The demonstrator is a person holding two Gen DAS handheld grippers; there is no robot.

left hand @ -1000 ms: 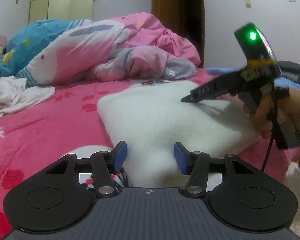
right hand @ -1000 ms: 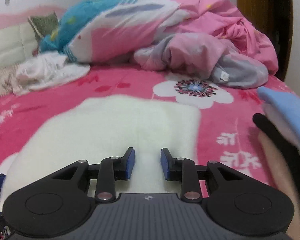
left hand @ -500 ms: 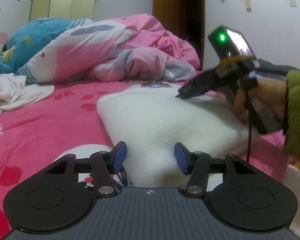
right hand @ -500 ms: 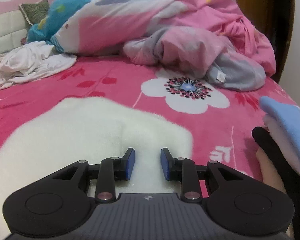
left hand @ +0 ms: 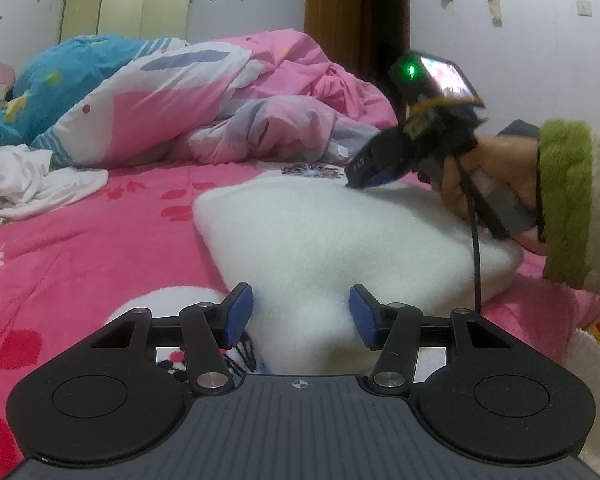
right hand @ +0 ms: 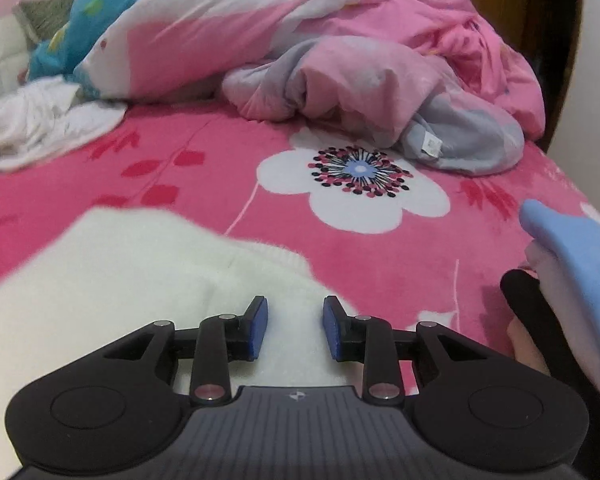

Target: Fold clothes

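A thick white fleecy garment (left hand: 340, 240) lies folded on the pink flowered bed sheet (left hand: 80, 240). Its near left corner fills the gap between the blue pads of my left gripper (left hand: 302, 316), which is shut on it. My right gripper (right hand: 294, 328) is open, its pads apart above the garment (right hand: 120, 280) near its far right corner, gripping nothing. In the left wrist view the right gripper (left hand: 352, 182) points down at the garment's far edge, held by a hand in a green cuff (left hand: 564, 200).
A bunched pink, white and blue duvet (left hand: 180, 92) fills the back of the bed. Crumpled white clothes (left hand: 28, 180) lie at the left. A stack of folded clothes with a light blue top (right hand: 572, 248) sits at the right edge. Bare sheet (right hand: 380, 272) lies beyond the garment.
The right gripper has slid across the white garment toward its far right corner, so less white cloth shows ahead of it. The left gripper has kept still on the near corner.
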